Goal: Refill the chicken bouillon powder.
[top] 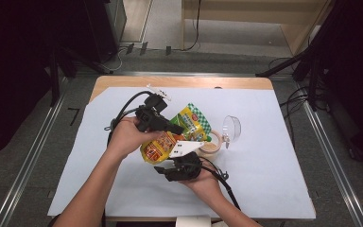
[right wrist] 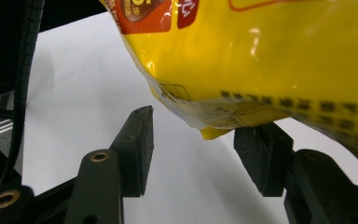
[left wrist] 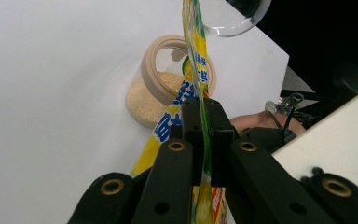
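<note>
Pinching the upper part of a yellow pouch (left wrist: pixel 196 70) between its 2 closed jaws, the left gripper (left wrist: pixel 204 140) holds the packet edge-on and tilted, with its top end pointing toward 1 o'clock over the mouth of a small clear jar (left wrist: pixel 156 95) that already has pale granules in it. That hold reads as a pouring pose: the grip sits high on the packet so the top end can hang over the jar's tan rim. In the high view the pouch (top: pixel 172 135) sits near the middle of the white table cover (top: pixel 274 165), the jar (top: pixel 212 144) at its 3 o'clock side, and a clear lid (top: pixel 231 127) lies just beyond the jar at about 2 o'clock, set aside, I judge, to keep the mouth free. The right gripper (right wrist: pixel 193 154) waits under the pouch's lower sealed corner with its 2 jaws well apart and nothing between them, the corner hanging just above the gap. I judge it is placed there to take that bottom end and lift or steady it, which would tip the contents toward the jar.
</note>
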The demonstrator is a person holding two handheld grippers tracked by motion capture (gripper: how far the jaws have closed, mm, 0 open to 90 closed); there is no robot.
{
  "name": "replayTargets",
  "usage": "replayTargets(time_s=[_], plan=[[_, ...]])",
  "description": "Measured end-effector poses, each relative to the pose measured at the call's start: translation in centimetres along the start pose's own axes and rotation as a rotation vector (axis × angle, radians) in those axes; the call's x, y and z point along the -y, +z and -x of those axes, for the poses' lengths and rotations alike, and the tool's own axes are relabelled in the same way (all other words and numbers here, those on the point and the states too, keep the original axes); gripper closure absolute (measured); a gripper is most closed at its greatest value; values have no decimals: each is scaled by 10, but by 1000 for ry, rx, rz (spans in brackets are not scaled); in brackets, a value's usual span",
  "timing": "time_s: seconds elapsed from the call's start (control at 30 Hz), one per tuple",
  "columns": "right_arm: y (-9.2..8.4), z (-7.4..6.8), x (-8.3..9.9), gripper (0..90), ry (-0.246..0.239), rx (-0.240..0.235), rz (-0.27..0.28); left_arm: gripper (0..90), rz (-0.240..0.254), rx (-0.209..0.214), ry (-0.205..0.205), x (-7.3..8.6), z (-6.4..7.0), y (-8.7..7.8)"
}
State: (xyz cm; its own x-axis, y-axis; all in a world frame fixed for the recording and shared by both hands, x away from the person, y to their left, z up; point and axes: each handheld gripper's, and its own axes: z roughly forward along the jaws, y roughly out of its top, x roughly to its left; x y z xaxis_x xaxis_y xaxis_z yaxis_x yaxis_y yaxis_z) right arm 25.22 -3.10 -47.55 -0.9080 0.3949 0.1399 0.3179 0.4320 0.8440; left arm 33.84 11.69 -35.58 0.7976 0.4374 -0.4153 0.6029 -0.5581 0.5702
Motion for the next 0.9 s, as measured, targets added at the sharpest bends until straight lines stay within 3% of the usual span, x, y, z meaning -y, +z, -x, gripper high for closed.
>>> replayTargets(time_s=[0.17,0.47,0.9], plan=[[-3,0,1,484,1,5,9,900,-6,-6,14,3,0,-5],[-9,0,2,478,14,19,9,896,-6,-5,4,12,-4,-11],[-26,-3,2,466,46,19,34,899,54,38,-6,21,-12,-23]])
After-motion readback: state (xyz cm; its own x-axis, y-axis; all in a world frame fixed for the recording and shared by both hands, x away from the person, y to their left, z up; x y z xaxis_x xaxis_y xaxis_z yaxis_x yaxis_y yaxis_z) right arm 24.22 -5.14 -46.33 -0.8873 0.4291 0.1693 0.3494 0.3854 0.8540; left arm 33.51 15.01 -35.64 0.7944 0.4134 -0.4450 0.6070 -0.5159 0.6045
